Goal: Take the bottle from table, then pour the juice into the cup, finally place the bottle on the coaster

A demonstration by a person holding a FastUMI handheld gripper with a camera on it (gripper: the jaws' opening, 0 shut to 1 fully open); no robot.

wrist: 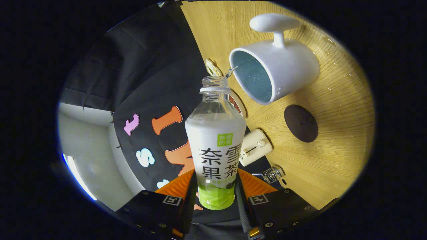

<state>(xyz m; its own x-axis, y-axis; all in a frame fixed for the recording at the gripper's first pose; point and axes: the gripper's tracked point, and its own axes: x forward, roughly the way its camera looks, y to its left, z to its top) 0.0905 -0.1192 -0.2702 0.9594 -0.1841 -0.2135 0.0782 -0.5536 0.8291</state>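
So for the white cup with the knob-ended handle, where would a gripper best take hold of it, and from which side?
Probably by the handle's narrow stem, closing under the wide knob, which should stop a slip. Come from the handle side, away from the bottle, whose open neck is by the cup's rim. The round body looks too wide. The gripper is now shut on the bottle.

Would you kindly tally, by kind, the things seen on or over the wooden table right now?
Bottle, uncapped, clamped between the gripper fingers: 1
White cup: 1
Dark round coaster: 1
Cream device with a dial: 1
Small clear glass item: 1
Total: 5
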